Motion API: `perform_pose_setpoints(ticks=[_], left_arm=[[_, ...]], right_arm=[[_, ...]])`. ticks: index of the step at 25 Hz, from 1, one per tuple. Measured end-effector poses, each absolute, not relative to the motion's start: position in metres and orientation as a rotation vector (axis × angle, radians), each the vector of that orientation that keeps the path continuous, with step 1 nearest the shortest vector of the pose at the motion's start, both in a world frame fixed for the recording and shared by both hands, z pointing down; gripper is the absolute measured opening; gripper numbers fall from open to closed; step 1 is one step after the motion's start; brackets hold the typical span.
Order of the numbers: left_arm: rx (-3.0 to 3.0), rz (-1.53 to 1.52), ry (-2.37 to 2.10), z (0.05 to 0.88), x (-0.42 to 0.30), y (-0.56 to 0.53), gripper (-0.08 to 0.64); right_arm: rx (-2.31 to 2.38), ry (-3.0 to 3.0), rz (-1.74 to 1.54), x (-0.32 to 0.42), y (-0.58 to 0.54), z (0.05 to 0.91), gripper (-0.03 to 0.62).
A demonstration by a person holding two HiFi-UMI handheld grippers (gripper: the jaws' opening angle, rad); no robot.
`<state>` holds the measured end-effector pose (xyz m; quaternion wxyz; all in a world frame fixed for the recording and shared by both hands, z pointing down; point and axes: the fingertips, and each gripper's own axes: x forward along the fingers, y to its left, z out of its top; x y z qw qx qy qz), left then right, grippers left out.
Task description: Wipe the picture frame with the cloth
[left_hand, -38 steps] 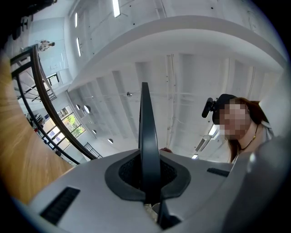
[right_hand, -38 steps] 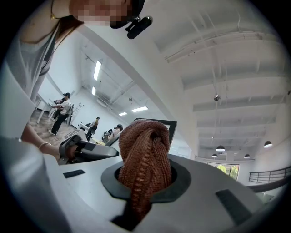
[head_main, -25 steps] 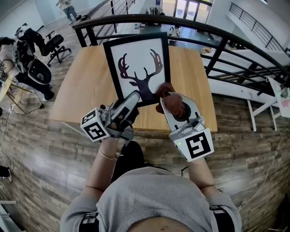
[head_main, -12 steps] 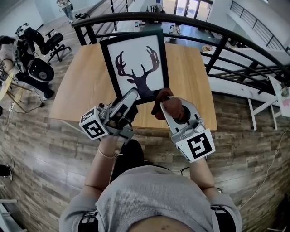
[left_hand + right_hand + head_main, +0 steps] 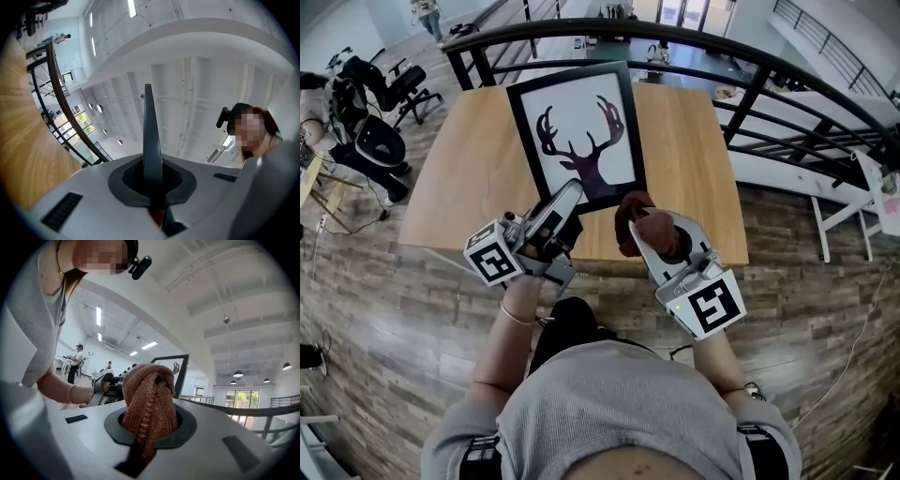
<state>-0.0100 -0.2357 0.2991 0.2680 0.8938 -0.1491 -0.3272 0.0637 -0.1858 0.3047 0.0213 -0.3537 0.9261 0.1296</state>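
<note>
The person is holding the picture frame (image 5: 581, 131) up over the middle of the table (image 5: 469, 169). Its bottom edge is sitting near the table's near edge, and its top is leaning toward the far edge. The deer picture is facing the person.

The left gripper (image 5: 570, 194) is gripping the frame at its bottom edge. Its jaws are squeezing tight together on the thin black edge, and this is keeping the frame from falling over.

The right gripper (image 5: 637, 220) is clamping a brown cloth (image 5: 656, 232). The cloth is bunching up in a ball between the jaws and is sticking out past the tips.

Here is what is changing. A moment ago the cloth was pressing on the frame's bottom right corner. Now it is not touching the frame any more. It is hanging just below that corner, over the near edge of the table, a bit toward the right side. The right gripper has been coming down and back toward the person. The frame is staying in about the same spot.

So it looks like one wipe down the right side is ending. The top and the left side may still be needing a wipe. For that, the cloth is going to have to go back up onto the frame.
</note>
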Motion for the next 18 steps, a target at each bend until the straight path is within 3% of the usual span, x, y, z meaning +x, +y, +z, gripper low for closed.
perform_pose_setpoints(ticks=[11, 18], left_arm=[[2.238, -0.694, -0.466, 0.394, -0.019, -0.248, 0.018], [2.077, -0.617, -0.483, 0.464, -0.02, -0.229, 0.018]], right_arm=[[-0.958, 2.862, 0.316, 0.08, -0.185, 0.308, 0.046], [-1.105, 2.839, 0.141, 0.089, -0.206, 0.335, 0.046]])
